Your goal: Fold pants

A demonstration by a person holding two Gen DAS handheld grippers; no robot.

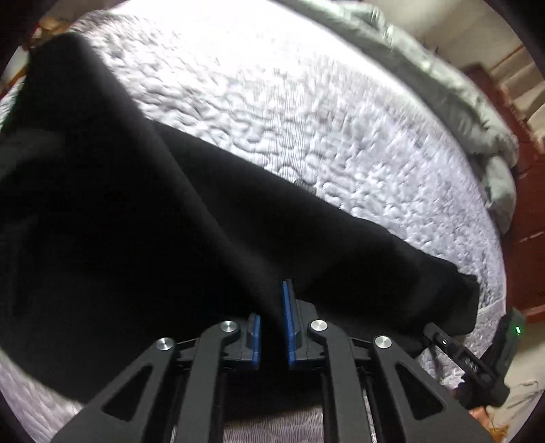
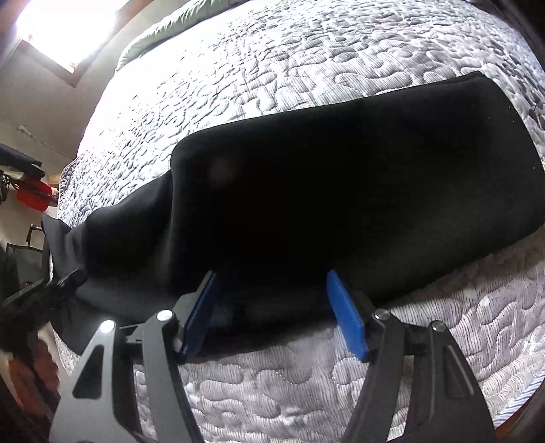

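Note:
Black pants (image 1: 143, 218) lie on a white quilted mattress (image 1: 272, 85). My left gripper (image 1: 272, 306) is shut on a raised fold of the pants, which pull up in a ridge toward its blue pads (image 1: 287, 327). In the right wrist view the pants (image 2: 340, 177) lie as a folded flat band. My right gripper (image 2: 272, 286) is open, its blue pads (image 2: 347, 317) either side of the near edge of the pants, not clamped. The right gripper also shows in the left wrist view (image 1: 477, 361) at the lower right, by the far end of the pants.
A grey duvet (image 1: 460, 88) is bunched along the far edge of the mattress (image 2: 306, 392). Red-brown wooden furniture (image 1: 524, 211) stands beyond the bed. A bright window (image 2: 64, 30) and cluttered shelves with a red item (image 2: 34, 201) are at the left.

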